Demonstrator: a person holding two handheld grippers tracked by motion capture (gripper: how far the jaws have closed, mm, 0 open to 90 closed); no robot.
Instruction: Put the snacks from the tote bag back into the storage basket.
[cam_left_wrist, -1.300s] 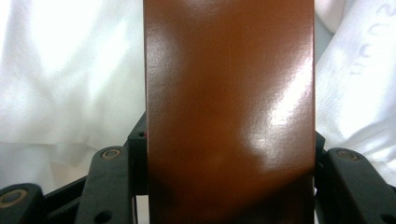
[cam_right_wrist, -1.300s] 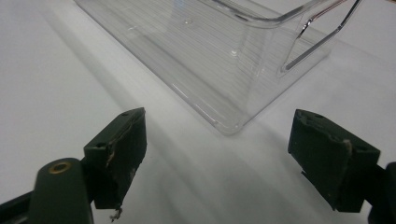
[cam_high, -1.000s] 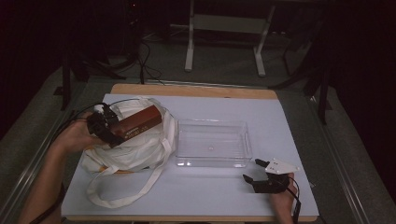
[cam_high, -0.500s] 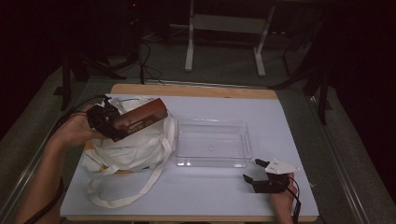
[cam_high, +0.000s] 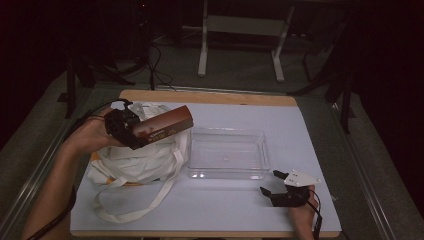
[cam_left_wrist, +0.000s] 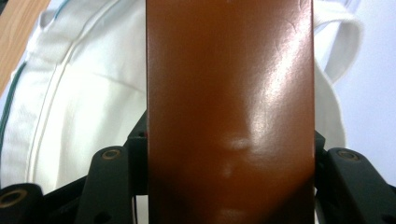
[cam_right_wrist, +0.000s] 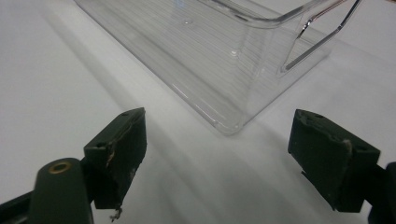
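Holding item one: left gripper, jaws clamped on the near end of a brown box, pads pressing its two long side faces as seen in the left gripper view.

- Brown box: glossy carton, lifted clear above the white cloth bag; long axis runs from the gripper toward the tray, far end tilted slightly upward.
- White cloth bag: slumped on the left part of the bench, straps trailing toward the near edge.
- Clear plastic tray: empty, just beside the bag on its right; lies straight ahead of the box's free end, so the left hand is by far the nearer to deliver it.
- Right gripper: jaws spread wide with nothing between them, resting low on the bench near the tray's near right corner.

Judgement: the coming move appears to be a short carry rightward along the box's own axis, then a lowering into the tray.
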